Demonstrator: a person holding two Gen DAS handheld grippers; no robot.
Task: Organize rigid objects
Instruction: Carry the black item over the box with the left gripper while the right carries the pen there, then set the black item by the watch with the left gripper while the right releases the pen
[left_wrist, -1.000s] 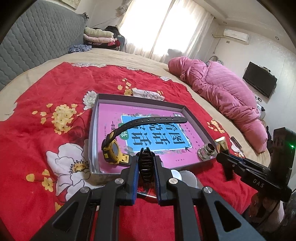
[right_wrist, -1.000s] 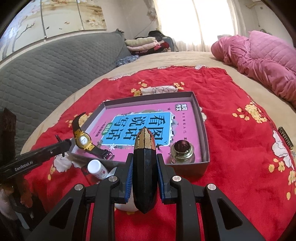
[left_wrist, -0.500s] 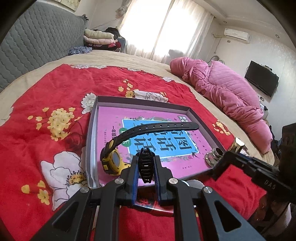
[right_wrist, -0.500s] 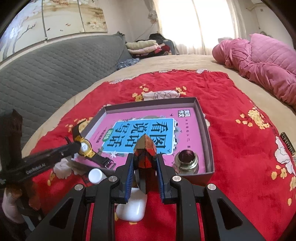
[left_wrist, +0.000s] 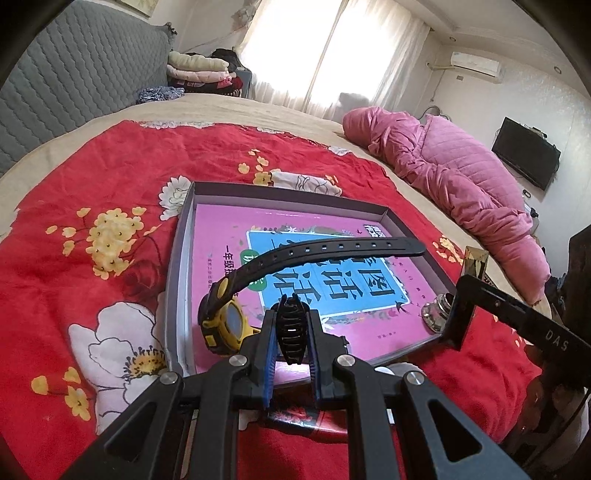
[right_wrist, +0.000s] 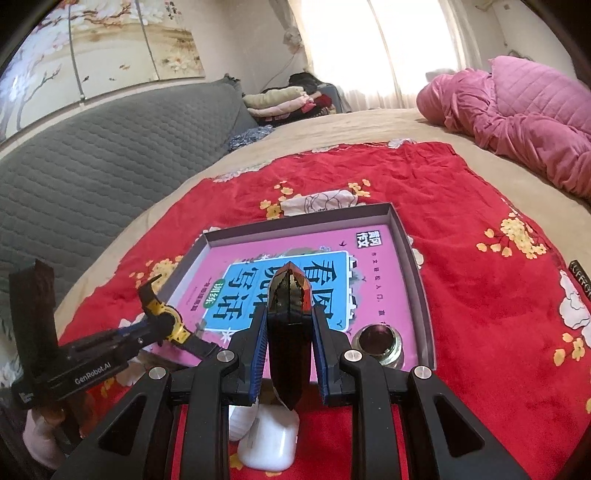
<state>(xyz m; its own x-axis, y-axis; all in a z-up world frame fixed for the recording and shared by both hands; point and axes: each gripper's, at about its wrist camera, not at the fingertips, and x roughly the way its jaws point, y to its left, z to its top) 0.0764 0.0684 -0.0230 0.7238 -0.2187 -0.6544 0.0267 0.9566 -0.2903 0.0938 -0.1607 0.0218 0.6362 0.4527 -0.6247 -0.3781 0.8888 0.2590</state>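
Both jaws of mine are squeezed tight, each on one thing. My left gripper (left_wrist: 291, 334) pinches the black ribbed strap end of a watch (left_wrist: 227, 325) between its blue pads. That watch has a chunky yellow and black plastic case with a blue face. Its other strap, long, thin and full of little holes, curves up over the tray (left_wrist: 181, 258). The watch case hangs just over the tray's near left corner.

My right gripper (right_wrist: 290, 341) holds a dark shiny block (right_wrist: 290, 332) with flat sides and a pointed tip, standing up between its blue pads. Its top part glints with gold and red. It sits above the near edge of the tray.

The tray is one flat grey box with low walls, like stiff card. Inside lies one smooth pink book (right_wrist: 325, 243) with a blue panel and big black letters. One small round metal piece (right_wrist: 378, 345) with a dark glassy top stands in the near right corner of the tray.

Under my right gripper, on the red flowery blanket (right_wrist: 461, 229), lies one smooth white rounded case (right_wrist: 267, 443) and a small white bottle (right_wrist: 242, 421) touching it.

The bed (right_wrist: 332, 133) also carries a puffy pink quilt (left_wrist: 454, 177).
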